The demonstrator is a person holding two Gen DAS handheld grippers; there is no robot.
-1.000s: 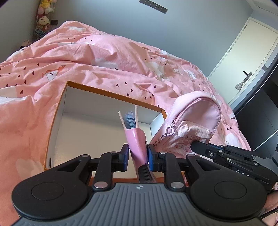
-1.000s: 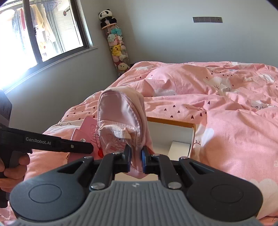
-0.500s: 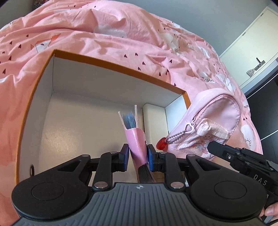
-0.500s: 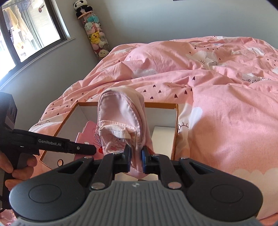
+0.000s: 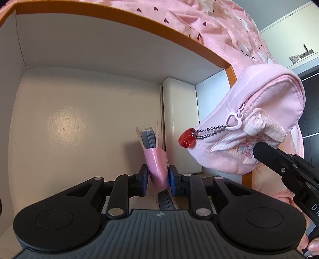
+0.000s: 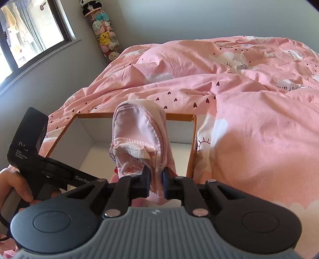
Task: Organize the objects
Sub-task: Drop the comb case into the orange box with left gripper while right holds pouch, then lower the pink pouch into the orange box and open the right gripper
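Observation:
My left gripper (image 5: 158,178) is shut on a pink notebook (image 5: 156,159) with grey page edges, held low inside an open orange-rimmed box (image 5: 123,16) with a white interior. My right gripper (image 6: 156,184) is shut on a pink zip pouch (image 6: 139,139) and holds it above the box's right side (image 6: 192,139). The pouch also shows in the left wrist view (image 5: 259,119), with a red heart charm (image 5: 187,140) hanging on a bead chain. A white block (image 5: 179,123) lies along the box's right wall.
The box sits on a bed with a pink heart-print duvet (image 6: 249,99). A column of plush toys (image 6: 103,35) stands by the grey wall near a window (image 6: 30,29). A white door (image 5: 299,45) is at the far right.
Both grippers have moved forward and down toward the box. The notebook has gone from above the rim to deep inside the box. The pouch now hangs over the box's right side.

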